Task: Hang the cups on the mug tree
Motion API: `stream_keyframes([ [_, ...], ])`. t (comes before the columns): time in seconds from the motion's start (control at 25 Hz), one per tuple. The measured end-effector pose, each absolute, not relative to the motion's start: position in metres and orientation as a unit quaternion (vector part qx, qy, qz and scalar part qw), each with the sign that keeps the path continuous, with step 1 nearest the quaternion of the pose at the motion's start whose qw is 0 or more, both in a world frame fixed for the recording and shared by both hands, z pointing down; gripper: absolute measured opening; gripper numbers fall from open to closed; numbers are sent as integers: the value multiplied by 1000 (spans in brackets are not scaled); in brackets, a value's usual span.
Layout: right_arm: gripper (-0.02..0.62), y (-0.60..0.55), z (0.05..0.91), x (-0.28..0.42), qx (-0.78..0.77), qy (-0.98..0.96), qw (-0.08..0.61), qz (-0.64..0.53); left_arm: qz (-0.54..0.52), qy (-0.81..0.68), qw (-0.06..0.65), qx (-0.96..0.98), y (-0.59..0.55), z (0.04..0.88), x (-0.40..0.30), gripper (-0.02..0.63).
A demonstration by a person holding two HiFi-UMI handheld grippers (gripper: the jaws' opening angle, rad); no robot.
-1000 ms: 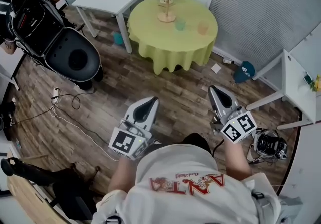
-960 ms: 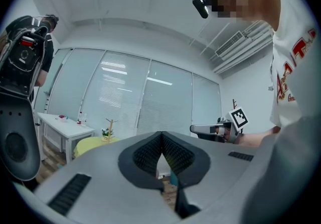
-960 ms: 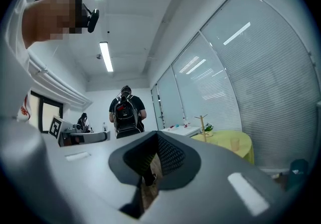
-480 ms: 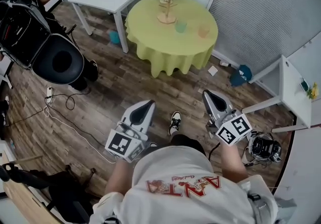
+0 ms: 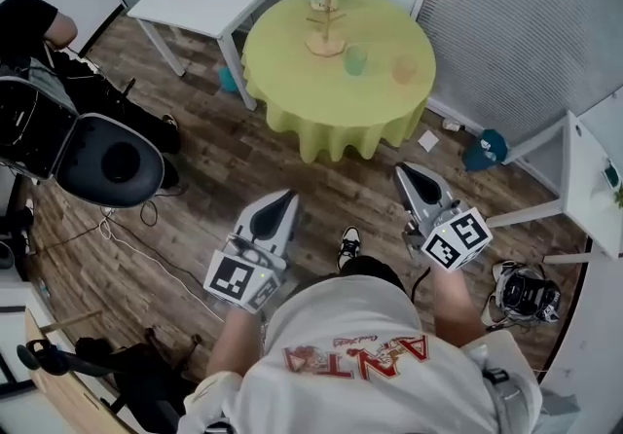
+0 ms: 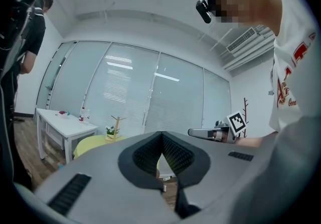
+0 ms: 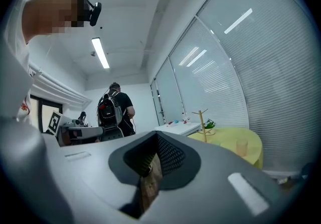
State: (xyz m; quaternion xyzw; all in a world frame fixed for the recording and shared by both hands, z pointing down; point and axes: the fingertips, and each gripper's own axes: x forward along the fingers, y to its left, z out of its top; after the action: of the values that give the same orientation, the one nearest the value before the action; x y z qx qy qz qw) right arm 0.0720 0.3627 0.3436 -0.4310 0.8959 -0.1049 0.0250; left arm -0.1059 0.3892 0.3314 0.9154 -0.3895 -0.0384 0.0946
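white table (image 5: pixel 588 200) partly off-frame

1. Red block letters spelling "ANTA" run across the person's white shirt (image 5: pixel 362 393), seen upside down in the head view. A small red script line beside them is too fine to read.
2. In the left gripper view the same red print shows only in fragments at the frame's right edge and cannot be read.
3. A black-and-white square marker (image 5: pixel 237 276) stands on the left gripper (image 5: pixel 277 203), and a second marker (image 5: pixel 458 239) on the right gripper (image 5: pixel 414 174). Neither bears letters or numbers.
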Motion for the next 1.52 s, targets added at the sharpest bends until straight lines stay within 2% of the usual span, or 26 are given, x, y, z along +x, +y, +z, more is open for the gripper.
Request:
stream_keyframes([
  [0.6,2,230,381,191,-430,892,43,-135,5,-403,86,911,253,325,12,9],
  [1.0,2,189,395,205,-432,887,72,-148,27,-407,66,911,202,317,34,9],
  [1.52,2,116,411,216,-513,846,32,-139,-5,-351,90,932,90,338,25,9],
])
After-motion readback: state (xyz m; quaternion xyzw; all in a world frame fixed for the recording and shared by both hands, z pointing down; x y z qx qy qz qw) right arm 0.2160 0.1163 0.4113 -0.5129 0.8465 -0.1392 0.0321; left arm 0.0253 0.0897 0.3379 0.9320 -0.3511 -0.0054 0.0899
